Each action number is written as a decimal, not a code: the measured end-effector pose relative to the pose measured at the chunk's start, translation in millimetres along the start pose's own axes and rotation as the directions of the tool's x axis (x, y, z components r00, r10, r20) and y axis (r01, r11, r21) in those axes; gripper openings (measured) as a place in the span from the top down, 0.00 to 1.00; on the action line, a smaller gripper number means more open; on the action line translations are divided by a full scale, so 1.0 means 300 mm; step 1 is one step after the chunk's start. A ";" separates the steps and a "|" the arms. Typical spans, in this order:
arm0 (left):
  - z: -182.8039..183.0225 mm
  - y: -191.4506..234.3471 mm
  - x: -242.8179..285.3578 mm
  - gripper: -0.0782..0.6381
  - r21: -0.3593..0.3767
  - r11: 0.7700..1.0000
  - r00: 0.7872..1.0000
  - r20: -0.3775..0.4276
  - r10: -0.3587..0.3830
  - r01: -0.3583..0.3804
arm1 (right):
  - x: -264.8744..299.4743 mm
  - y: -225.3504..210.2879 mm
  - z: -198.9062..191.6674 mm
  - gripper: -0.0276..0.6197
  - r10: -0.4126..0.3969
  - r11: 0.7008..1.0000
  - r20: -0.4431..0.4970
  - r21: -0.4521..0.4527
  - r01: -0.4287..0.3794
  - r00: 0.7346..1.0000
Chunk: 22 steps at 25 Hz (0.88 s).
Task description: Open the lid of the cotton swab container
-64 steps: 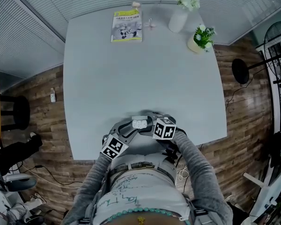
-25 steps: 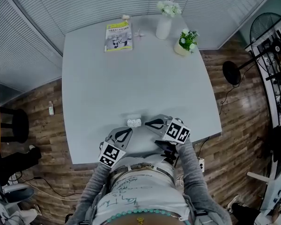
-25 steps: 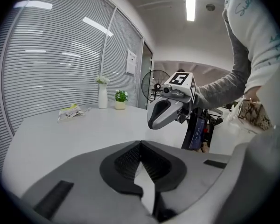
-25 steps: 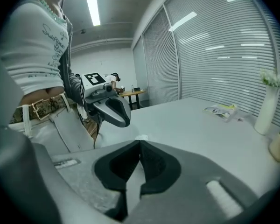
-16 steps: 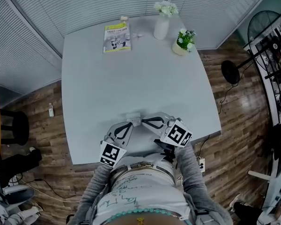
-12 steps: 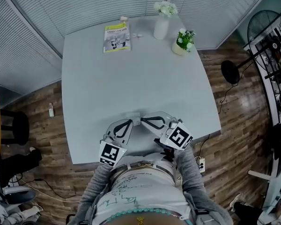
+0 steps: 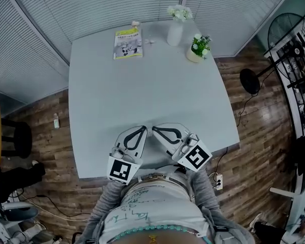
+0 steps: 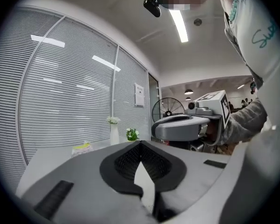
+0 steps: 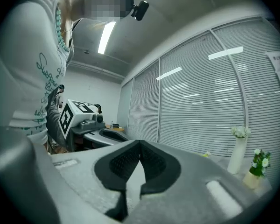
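Currently both grippers hang side by side over the near edge of the table (image 7: 117, 85), tips close together. Left gripper (image 7: 142, 129): jaws pressed together, nothing between. Right gripper (image 7: 154, 130): same, empty. Cotton swab container: not made out in any view. Far edge carries 3 items: booklet (image 7: 128, 43), vase (image 7: 175, 32), potted plant (image 7: 197, 49).

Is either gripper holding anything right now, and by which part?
Nothing is held. The left gripper and the right gripper each have their jaws closed together with nothing between them.
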<state>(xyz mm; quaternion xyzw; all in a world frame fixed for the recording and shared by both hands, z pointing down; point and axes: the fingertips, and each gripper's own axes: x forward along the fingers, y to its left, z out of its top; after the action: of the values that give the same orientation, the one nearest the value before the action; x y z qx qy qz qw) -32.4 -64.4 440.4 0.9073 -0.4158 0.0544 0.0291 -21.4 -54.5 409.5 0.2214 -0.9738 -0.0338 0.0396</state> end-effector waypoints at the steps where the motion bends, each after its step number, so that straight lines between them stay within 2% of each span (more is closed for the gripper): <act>1: 0.013 -0.003 -0.001 0.89 -0.003 1.000 1.000 0.003 0.003 -0.003 | 0.000 -0.001 0.004 0.95 -0.008 1.000 0.006 0.015 0.008 1.000; 6: 0.031 0.002 -0.001 0.89 -0.009 1.000 1.000 0.013 0.025 -0.025 | 0.007 0.002 0.006 0.95 -0.001 0.999 0.004 0.041 0.001 1.000; 10: 0.019 0.017 -0.012 0.89 0.001 0.999 0.999 0.016 0.042 -0.042 | 0.016 0.014 -0.001 0.95 0.023 1.000 -0.006 0.007 -0.023 1.000; 13: 0.026 0.022 -0.023 0.89 -0.011 0.999 0.999 0.014 0.049 -0.049 | 0.023 0.019 0.004 0.95 0.022 1.000 0.001 0.021 -0.022 1.000; 17: 0.030 0.018 -0.021 0.89 -0.003 0.999 0.998 0.015 0.053 -0.053 | 0.015 0.019 -0.017 0.95 0.024 0.999 -0.034 0.033 -0.023 0.999; 22: 0.026 0.021 -0.013 0.89 -0.008 0.998 0.998 0.015 0.059 -0.059 | 0.018 -0.003 -0.001 0.95 0.014 0.999 -0.003 0.035 -0.014 1.000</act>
<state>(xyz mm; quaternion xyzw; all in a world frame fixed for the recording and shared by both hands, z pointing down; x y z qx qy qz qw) -39.1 -66.4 432.2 0.8950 -0.4428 0.0469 0.0277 -25.7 -57.8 410.1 0.2152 -0.9757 -0.0161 0.0376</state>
